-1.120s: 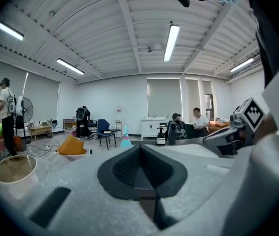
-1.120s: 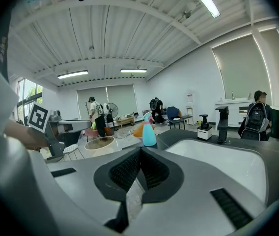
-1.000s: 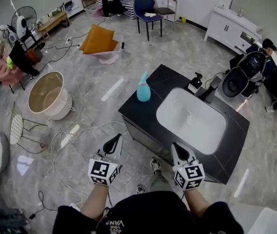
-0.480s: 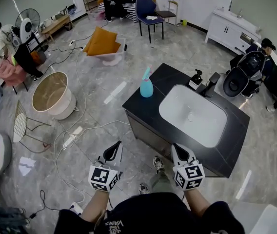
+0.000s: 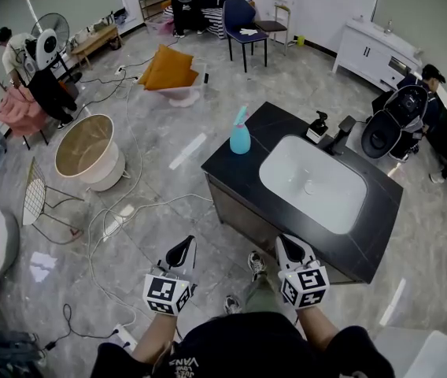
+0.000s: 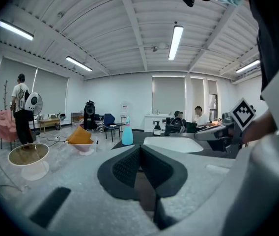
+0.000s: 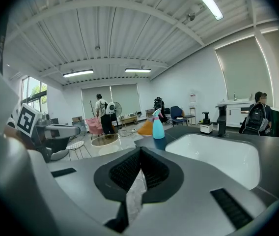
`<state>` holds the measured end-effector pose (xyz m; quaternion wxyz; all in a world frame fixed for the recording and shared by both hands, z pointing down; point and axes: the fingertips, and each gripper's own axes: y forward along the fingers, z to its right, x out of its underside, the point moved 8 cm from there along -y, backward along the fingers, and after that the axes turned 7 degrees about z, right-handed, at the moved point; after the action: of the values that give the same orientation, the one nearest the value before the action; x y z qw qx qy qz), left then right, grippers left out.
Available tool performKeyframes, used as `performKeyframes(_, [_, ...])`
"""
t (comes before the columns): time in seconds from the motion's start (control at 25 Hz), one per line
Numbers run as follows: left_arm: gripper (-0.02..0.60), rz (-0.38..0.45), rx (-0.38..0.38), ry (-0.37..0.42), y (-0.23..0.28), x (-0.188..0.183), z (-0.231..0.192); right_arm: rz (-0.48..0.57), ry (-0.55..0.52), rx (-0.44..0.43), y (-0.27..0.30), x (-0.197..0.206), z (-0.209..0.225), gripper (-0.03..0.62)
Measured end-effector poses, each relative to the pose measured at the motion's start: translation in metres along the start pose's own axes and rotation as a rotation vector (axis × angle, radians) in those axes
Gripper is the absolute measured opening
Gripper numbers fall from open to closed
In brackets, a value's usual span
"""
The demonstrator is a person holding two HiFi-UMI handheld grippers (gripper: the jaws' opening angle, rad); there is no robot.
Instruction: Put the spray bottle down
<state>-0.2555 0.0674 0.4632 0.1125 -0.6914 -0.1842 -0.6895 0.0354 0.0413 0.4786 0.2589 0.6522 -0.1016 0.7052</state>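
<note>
Head view shows the spray bottle (image 5: 240,132) upright on the table (image 5: 231,176), left of the sink (image 5: 312,184). The left claw (image 5: 181,252) and right claw (image 5: 289,250), both pinched shut and empty, seem farther from the sink than before.

1. Spray bottle (image 5: 240,131): light blue translucent body that widens toward the base, with a narrower neck and a paler trigger head on top.
2. Pose: upright on its base, spray head uppermost.
3. Location: on the black countertop (image 5: 231,172), near its far left edge in the head view, left of the white sink basin (image 5: 312,185) and apart from it.
4. State: stands free on the counter.
</note>
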Motion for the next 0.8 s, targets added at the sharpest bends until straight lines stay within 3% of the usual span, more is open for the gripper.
performKeyframes(0.8, [0.011, -0.012, 0.003, -0.043, -0.036, 0.021, 0.015, -0.016, -0.022, 0.004, -0.007, 0.006, -0.02, -0.002])
